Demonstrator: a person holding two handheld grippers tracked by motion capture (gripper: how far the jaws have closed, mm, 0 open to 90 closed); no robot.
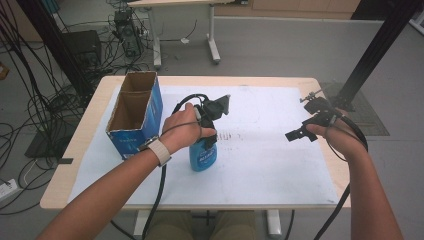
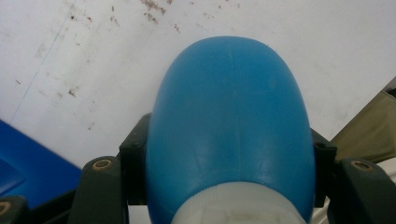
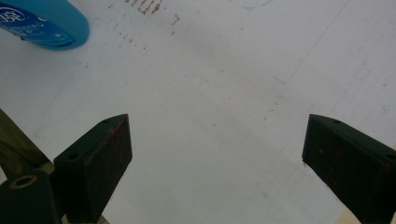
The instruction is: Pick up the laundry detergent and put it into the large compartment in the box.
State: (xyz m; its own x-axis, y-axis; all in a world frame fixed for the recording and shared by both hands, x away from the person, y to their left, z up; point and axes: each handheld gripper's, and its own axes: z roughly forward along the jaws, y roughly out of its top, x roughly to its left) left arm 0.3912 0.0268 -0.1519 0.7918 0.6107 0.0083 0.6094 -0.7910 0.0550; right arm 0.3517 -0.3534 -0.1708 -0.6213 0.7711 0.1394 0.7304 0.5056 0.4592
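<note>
A blue plastic bottle (image 1: 203, 156) with a white neck stands upright at the middle of the white mat (image 1: 270, 165). My left gripper (image 1: 210, 131) comes down on the bottle from above and is shut on its upper part. In the left gripper view the black jaws press on both sides of the bottle (image 2: 231, 116), just below the white neck. Whether the bottle's base touches the mat I cannot tell. My right gripper (image 1: 301, 131) hovers over the right side of the mat, open, with nothing between its pads (image 3: 100, 158). The bottle's base (image 3: 44, 23) shows in the right gripper view at the top left.
An open blue cardboard box (image 1: 135, 112) with two compartments stands at the left of the table, close to my left hand. The wooden table edge (image 1: 190, 202) runs along the front. Cables and table legs lie on the floor beyond.
</note>
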